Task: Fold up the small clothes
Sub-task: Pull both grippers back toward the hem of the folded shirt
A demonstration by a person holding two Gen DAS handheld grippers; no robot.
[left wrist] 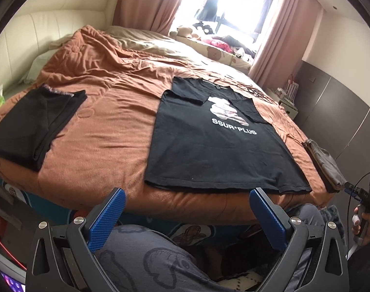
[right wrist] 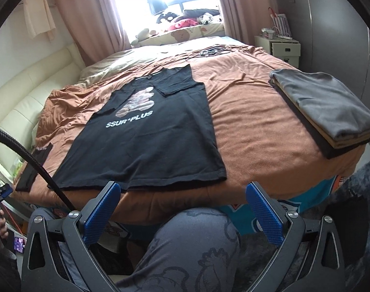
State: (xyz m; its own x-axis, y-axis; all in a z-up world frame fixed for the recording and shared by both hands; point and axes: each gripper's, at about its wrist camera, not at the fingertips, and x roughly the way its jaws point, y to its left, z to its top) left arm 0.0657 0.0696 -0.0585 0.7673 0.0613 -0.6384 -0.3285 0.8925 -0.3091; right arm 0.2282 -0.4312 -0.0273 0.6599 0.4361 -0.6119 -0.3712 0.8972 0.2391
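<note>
Holding both grippers back at the bed's foot: left gripper [left wrist: 186, 209] and right gripper [right wrist: 182, 203], jaws wide apart, empty. Black printed cotton T-shirt [left wrist: 209, 146] lies flat mid-bed on the rust-brown quilt [left wrist: 107, 126], sleeves tucked in, body unfolded. Folded grey-and-tan stack [right wrist: 331, 112] right, folded black garment [left wrist: 31, 126] left; I judge those finished.

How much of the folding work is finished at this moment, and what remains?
Done: a folded black garment lies to the left, and a folded stack to the right. In hand: nothing; the left gripper and right gripper are open, short of the bed. Left: the black printed T-shirt has its sleeves tucked in, but its body lies flat.
</note>
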